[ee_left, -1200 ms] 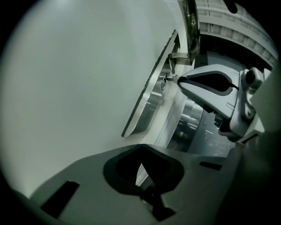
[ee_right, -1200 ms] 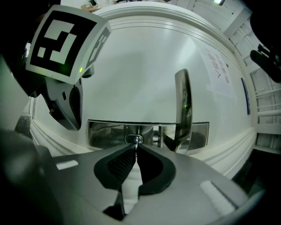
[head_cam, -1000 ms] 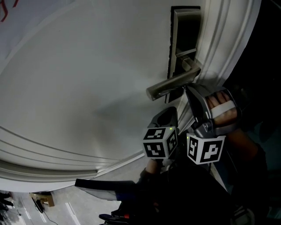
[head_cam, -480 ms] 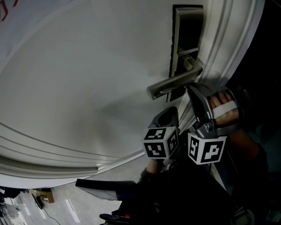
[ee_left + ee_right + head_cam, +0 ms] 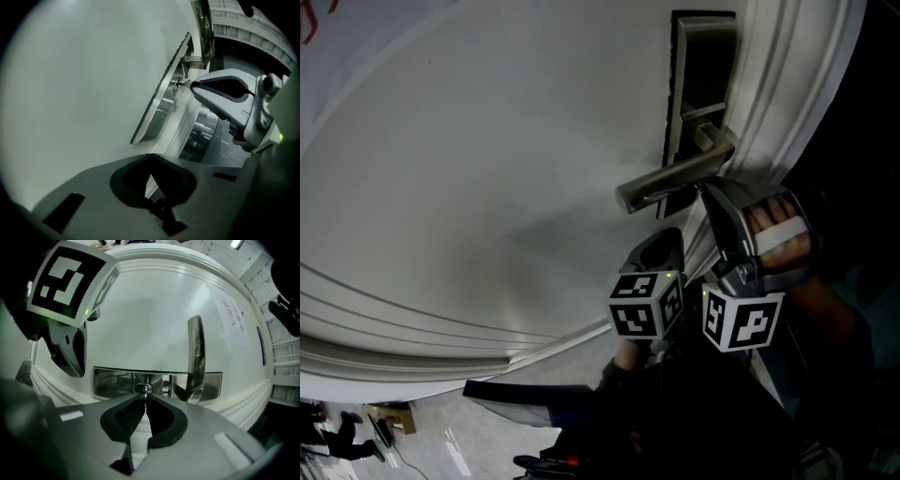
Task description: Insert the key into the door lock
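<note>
EDITOR: What could go wrong at the white panelled door from here?

PHOTOGRAPHER: The small silver metal key meets the oval keyhole in the brushed-steel lock plate edge-on. If the person pushes while the blade sits a shade off the slot's line, the tip probably skids across the plate or jams. The key is thin and pinched only at its rear, so a sideways load could twist it in the grip or drop it. The long steel lever handle stands just beside the keyhole, and a drift that way would knock the gripper against it.

EDITOR: And the grippers?

PHOTOGRAPHER: The grey right gripper has its jaws closed to a sliver. They clamp the key between the ribbed black pads, and the key points straight ahead with its tip at the keyhole. How deep it sits cannot be told. The grey left gripper hangs back from the lock, close beside the right one. Its jaws are pressed together on nothing and touch neither plate nor handle.
</note>
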`<control>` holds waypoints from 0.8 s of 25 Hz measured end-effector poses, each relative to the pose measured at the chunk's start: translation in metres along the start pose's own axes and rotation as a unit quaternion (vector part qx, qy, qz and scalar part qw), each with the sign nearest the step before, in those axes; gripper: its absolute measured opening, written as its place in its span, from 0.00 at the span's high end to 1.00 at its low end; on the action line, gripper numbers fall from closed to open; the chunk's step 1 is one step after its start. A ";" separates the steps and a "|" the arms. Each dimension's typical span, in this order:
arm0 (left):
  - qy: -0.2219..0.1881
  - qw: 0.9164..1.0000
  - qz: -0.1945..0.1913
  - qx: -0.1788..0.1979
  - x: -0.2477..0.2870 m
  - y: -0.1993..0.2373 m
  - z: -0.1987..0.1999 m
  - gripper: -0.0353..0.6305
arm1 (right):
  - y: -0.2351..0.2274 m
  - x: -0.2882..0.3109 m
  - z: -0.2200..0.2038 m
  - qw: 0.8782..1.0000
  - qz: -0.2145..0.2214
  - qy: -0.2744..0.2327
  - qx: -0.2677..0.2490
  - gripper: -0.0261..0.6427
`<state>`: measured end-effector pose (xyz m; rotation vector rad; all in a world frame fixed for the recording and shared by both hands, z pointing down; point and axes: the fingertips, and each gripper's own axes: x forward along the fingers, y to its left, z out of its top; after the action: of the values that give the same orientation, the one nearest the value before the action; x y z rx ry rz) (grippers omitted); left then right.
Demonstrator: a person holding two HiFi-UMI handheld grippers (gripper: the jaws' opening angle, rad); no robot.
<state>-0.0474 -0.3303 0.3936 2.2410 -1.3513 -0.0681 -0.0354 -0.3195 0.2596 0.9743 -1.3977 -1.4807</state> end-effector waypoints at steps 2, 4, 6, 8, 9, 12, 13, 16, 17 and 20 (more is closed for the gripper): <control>0.000 1.000 -0.002 0.000 0.000 -0.001 0.000 0.95 | 0.000 0.000 0.000 1.000 0.001 0.000 0.001 0.94; 0.000 1.000 -0.003 0.001 0.001 -0.001 0.000 0.95 | 0.000 0.000 -0.001 1.000 0.001 0.000 0.001 0.94; 0.000 1.000 -0.004 0.001 0.002 -0.001 0.000 0.95 | 0.000 0.000 -0.001 1.000 0.001 0.001 0.001 0.94; -0.001 1.000 -0.004 0.000 0.002 -0.001 0.000 0.95 | 0.000 0.000 0.000 1.000 0.001 0.001 0.001 0.94; -0.001 1.000 -0.005 0.000 0.002 -0.001 0.001 0.95 | 0.000 0.000 0.000 1.000 0.001 0.001 0.002 0.94; -0.001 1.000 -0.005 0.001 0.002 -0.001 0.000 0.95 | 0.000 0.000 0.000 1.000 0.001 0.000 0.003 0.94; -0.001 1.000 -0.005 0.001 0.002 -0.001 0.000 0.95 | 0.000 0.000 0.000 1.000 0.001 0.000 0.003 0.94; 0.001 1.000 -0.005 0.000 0.002 -0.001 -0.001 0.95 | 0.001 0.000 -0.001 1.000 0.001 0.000 0.002 0.94; 0.001 1.000 -0.005 0.001 0.002 -0.001 -0.001 0.95 | 0.000 0.000 -0.001 1.000 0.000 0.000 0.001 0.94; 0.001 1.000 -0.005 0.004 0.002 -0.001 0.000 0.95 | 0.000 0.000 -0.001 1.000 -0.002 0.000 0.001 0.94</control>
<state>-0.0455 -0.3320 0.3936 2.2542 -1.3412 -0.0654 -0.0350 -0.3201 0.2593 0.9786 -1.3979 -1.4814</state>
